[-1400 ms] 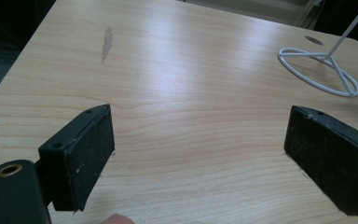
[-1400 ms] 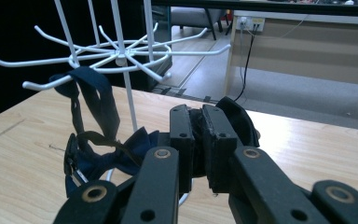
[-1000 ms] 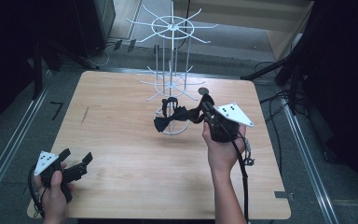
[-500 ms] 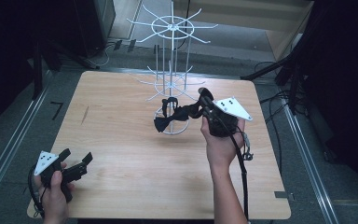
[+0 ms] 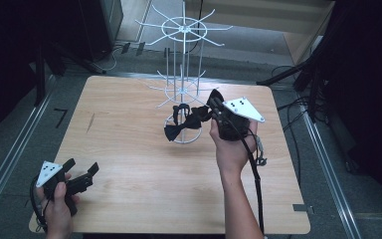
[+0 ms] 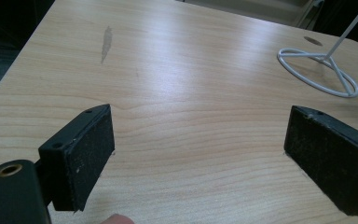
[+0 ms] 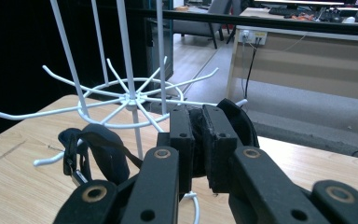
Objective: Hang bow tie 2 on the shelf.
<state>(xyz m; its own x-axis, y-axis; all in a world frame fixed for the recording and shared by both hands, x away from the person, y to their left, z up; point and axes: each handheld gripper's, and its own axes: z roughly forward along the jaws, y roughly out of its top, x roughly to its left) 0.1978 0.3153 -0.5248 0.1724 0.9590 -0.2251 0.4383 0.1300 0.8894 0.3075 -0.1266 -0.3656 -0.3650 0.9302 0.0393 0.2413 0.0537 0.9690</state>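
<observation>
Hanging is the step in hand: the right gripper (image 5: pixel 218 110), jaws clamped on a black bow tie (image 5: pixel 186 121), holds it beside the white wire rack (image 5: pixel 181 89) near the desk's (image 5: pixel 129 164) far edge. The left gripper (image 5: pixel 82 175) rests wide open and empty at the near left corner. Next, the tie's strap probably needs looping over 1 lower prong before the jaws let go.

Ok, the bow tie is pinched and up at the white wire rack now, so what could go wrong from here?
1. The right hand-held gripper is shut on one end of the black bow tie; the rest dangles and could snag a prong of the wire rack.
2. The rack looks light on its ring base, so a tug might tip it.
3. The strap loop hangs loose and may miss the hook.
</observation>
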